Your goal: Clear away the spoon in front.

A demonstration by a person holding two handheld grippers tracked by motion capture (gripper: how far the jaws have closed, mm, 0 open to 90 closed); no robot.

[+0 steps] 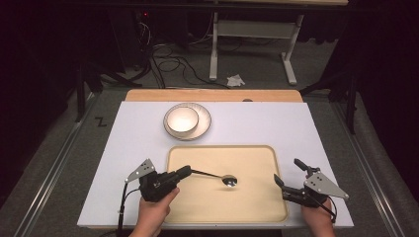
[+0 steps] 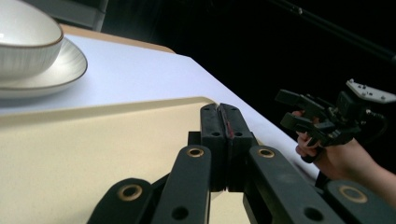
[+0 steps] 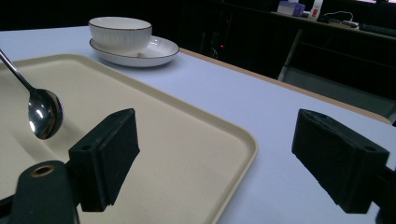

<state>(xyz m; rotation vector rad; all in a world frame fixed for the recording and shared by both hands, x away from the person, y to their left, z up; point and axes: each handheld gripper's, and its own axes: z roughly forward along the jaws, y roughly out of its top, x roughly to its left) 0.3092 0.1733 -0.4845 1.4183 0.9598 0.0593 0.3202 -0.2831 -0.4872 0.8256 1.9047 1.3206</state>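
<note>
A metal spoon (image 1: 229,180) lies out over the beige tray (image 1: 247,205), its bowl low above the tray floor; I cannot tell if it touches. My left gripper (image 1: 185,171) is shut on the end of the spoon's dark handle, at the tray's left edge. In the left gripper view its jaws (image 2: 223,114) are pressed together. The right gripper view shows the spoon's bowl (image 3: 44,114) at the left. My right gripper (image 1: 287,171) is at the tray's right edge, open, its pads wide apart (image 3: 215,154) with nothing between them.
A white bowl (image 1: 181,120) sits on a white plate (image 1: 203,124) beyond the tray, at the back of the white board. The same bowl (image 3: 120,32) and plate (image 3: 161,49) are far left in the right gripper view. A wooden strip (image 1: 212,95) edges the table's far side.
</note>
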